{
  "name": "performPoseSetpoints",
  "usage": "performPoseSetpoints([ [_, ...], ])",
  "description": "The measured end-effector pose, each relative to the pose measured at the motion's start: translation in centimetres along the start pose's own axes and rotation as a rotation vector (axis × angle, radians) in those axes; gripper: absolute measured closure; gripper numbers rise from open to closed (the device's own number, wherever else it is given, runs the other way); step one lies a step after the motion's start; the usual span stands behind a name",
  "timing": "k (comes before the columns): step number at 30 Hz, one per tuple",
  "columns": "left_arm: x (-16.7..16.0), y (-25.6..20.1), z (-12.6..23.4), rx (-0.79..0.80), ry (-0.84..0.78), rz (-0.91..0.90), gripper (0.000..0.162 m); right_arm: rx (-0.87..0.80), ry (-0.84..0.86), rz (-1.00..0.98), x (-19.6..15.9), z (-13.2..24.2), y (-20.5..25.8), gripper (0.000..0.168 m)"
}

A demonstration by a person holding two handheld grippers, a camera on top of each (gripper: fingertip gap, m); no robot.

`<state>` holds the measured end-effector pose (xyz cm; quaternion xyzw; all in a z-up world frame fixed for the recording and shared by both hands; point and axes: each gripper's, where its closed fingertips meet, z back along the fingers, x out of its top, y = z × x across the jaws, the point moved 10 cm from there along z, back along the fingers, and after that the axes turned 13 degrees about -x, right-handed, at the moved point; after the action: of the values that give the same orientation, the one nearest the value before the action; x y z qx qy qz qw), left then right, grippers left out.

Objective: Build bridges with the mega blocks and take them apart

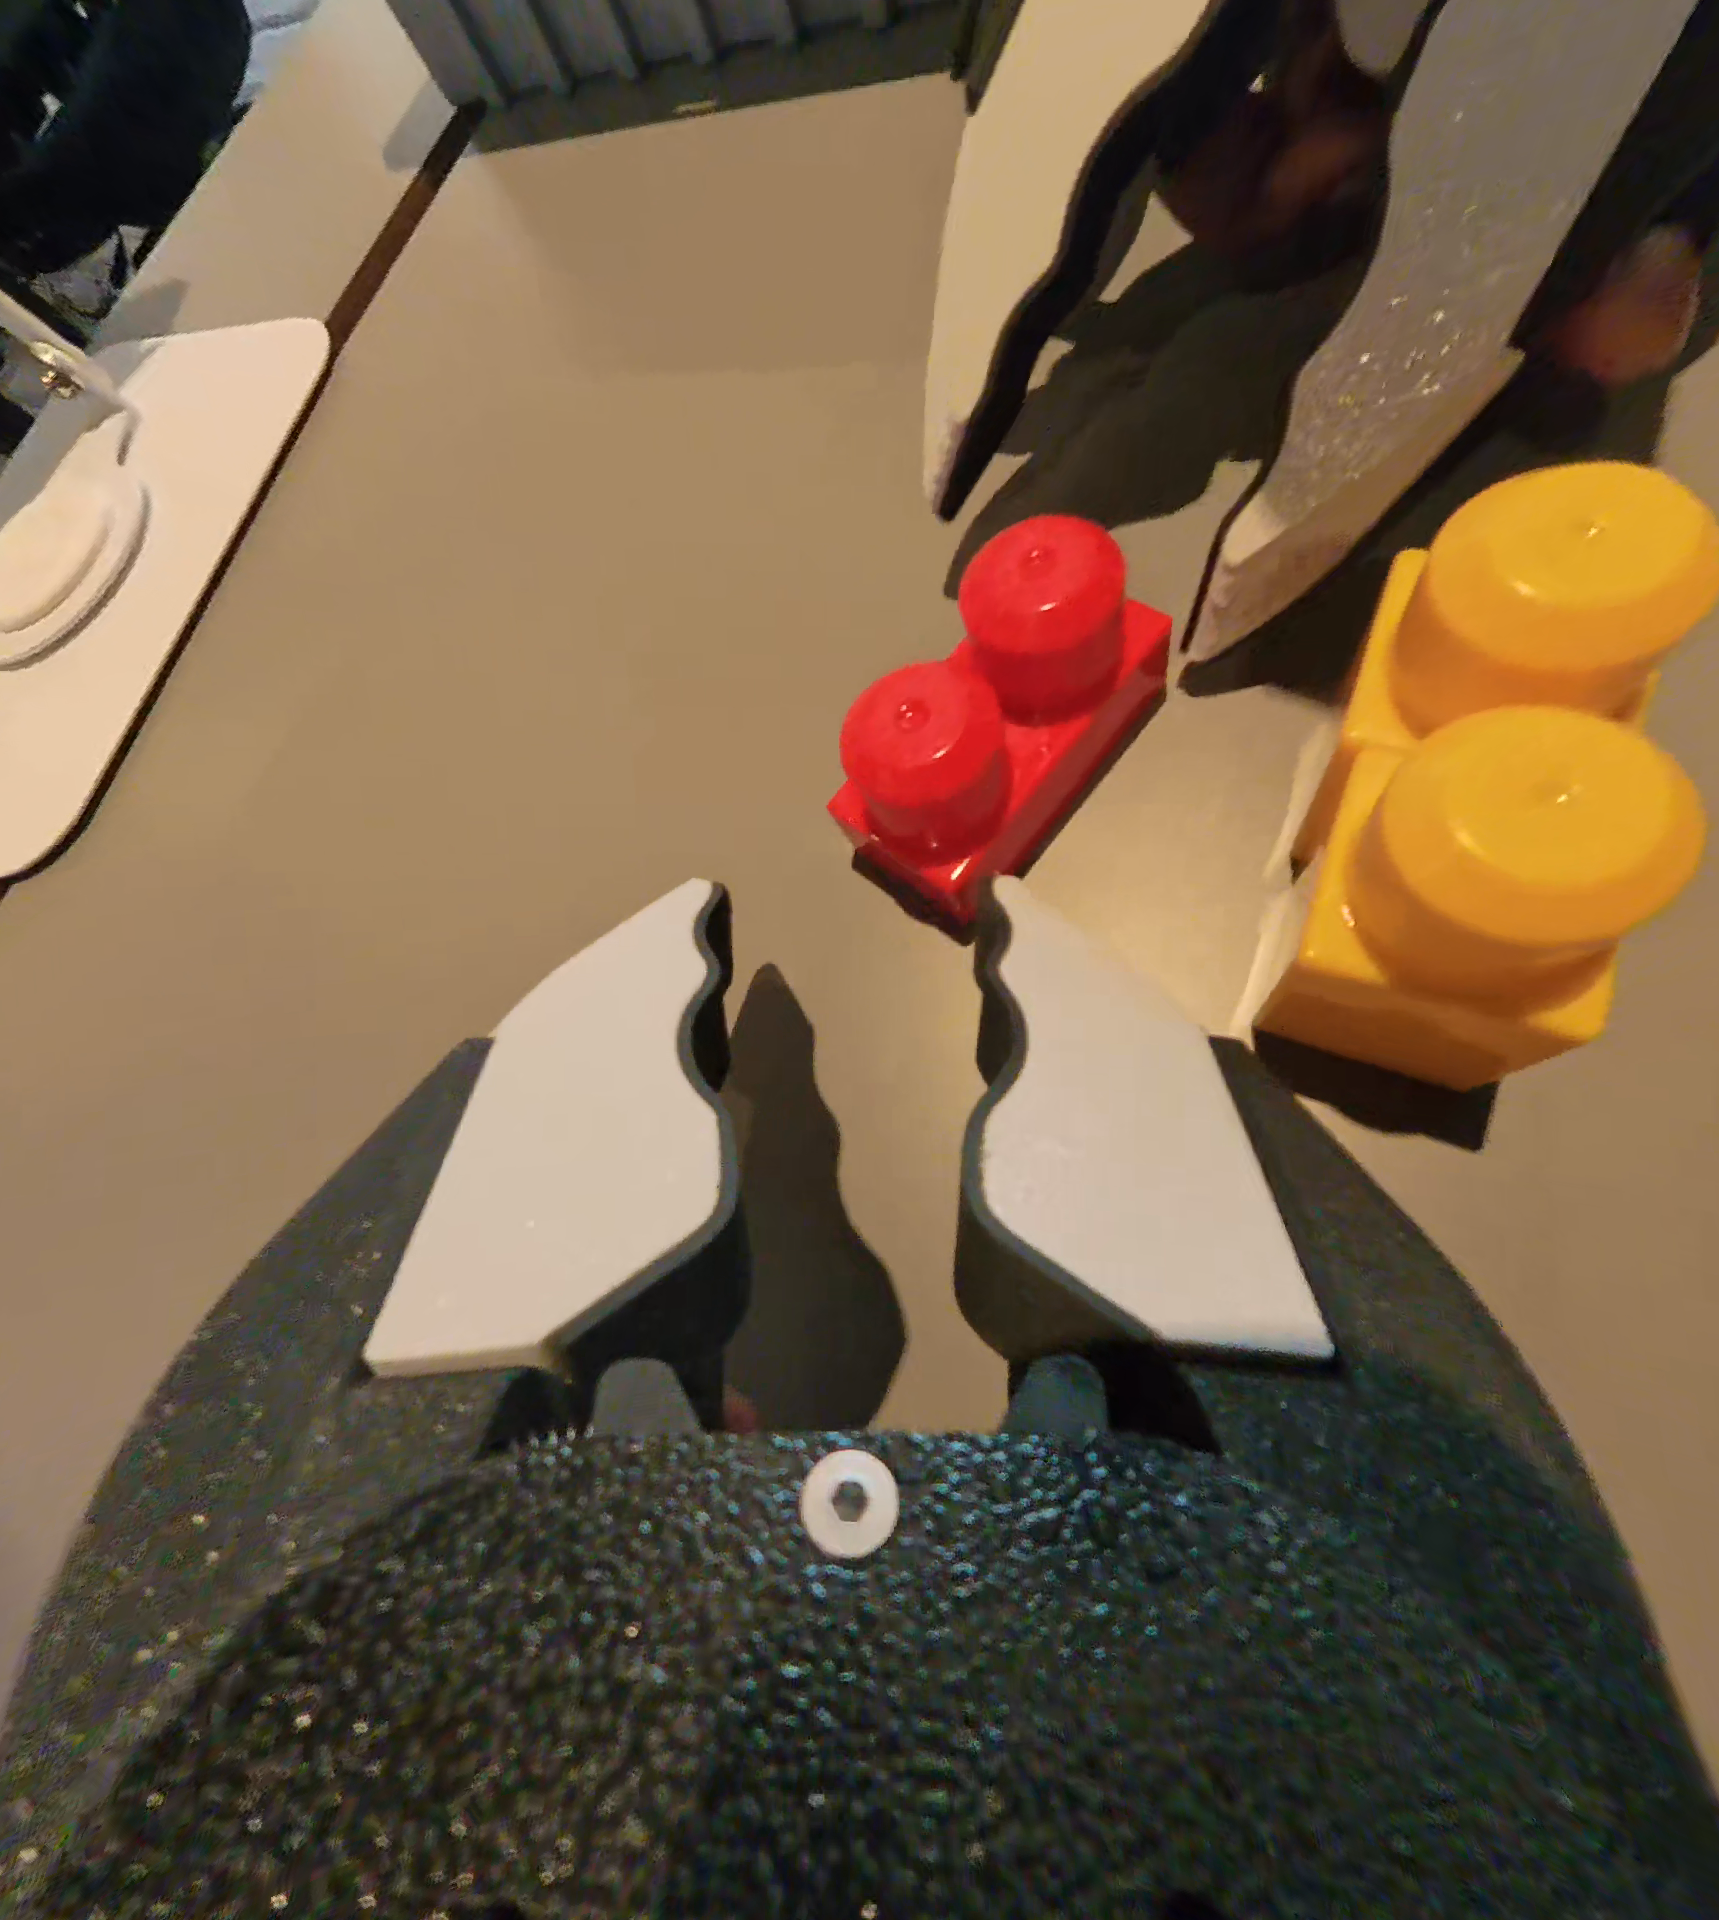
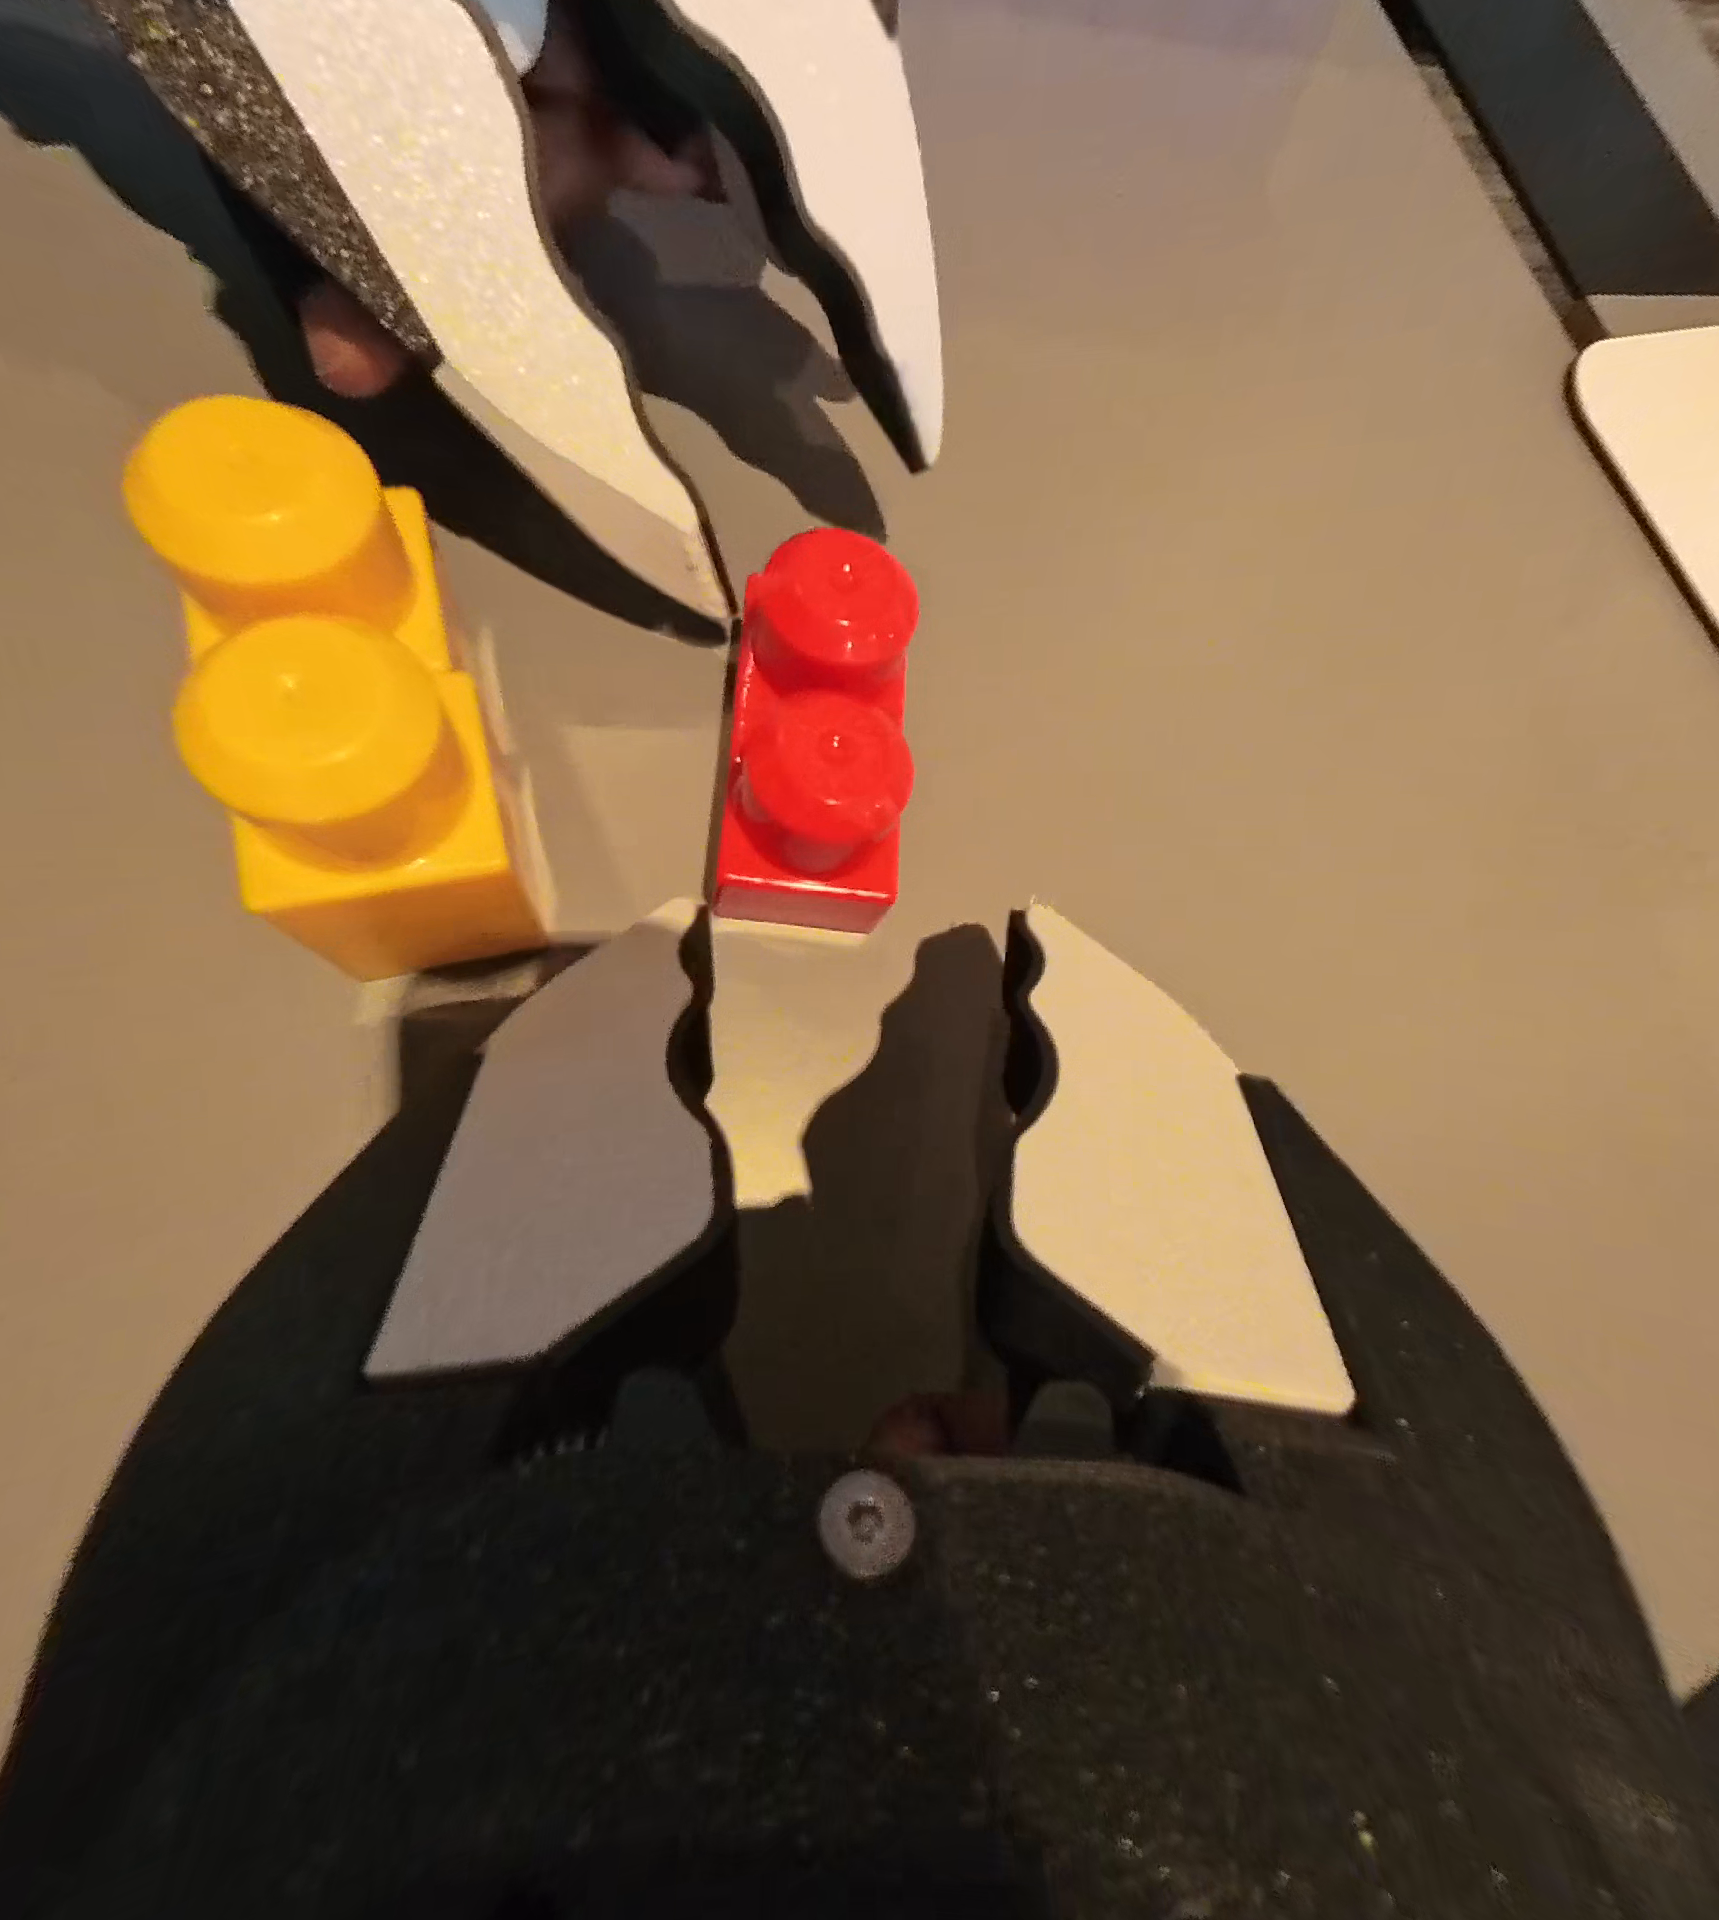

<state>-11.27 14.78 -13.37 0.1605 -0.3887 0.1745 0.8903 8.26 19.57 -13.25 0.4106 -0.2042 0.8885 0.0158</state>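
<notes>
Sitting on a plain beige tabletop (image 1: 543, 582), the red block (image 1: 1000, 727) and taller yellow block (image 1: 1478, 790) stood side by side but apart, well inside its edges, long axes roughly parallel, studs up. A white mat (image 1: 107, 582) lay at one edge. Left gripper (image 1: 850, 914) and right gripper (image 2: 855, 925) faced each other, both released and empty, tips near the red block's ends.

A smooth beige tabletop (image 1: 543, 644) fills most of the frame under warm light that throws hard, dark shadows. At the left edge lies a white rounded-corner board (image 1: 159, 582) with a raised round shape on it. At the upper centre stands a grey ribbed panel (image 1: 626, 42); the upper left corner is dark.
</notes>
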Motion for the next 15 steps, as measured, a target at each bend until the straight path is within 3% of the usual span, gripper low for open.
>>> performPoseSetpoints([
  [7, 0.6, -0.4, -0.7, -0.055, 0.001, -0.024, 0.129, 0.053, -0.005, 0.017, 1.1, -1.3, 0.3, 0.117],
  [9, 0.6, -0.5, -0.7, -0.053, 0.0, -0.037, 0.131, 0.084, -0.004, 0.025, 1.4, -1.6, 0.4, 0.132],
  [12, 0.6, -0.6, -0.4, -0.058, -0.02, -0.04, 0.121, 0.087, -0.011, 0.013, 1.4, -1.7, 0.3, 0.133],
  [15, 0.4, -0.3, 0.9, -0.071, -0.126, 0.008, 0.118, 0.089, -0.13, -0.094, 1.2, -0.5, -0.8, 0.134],
])
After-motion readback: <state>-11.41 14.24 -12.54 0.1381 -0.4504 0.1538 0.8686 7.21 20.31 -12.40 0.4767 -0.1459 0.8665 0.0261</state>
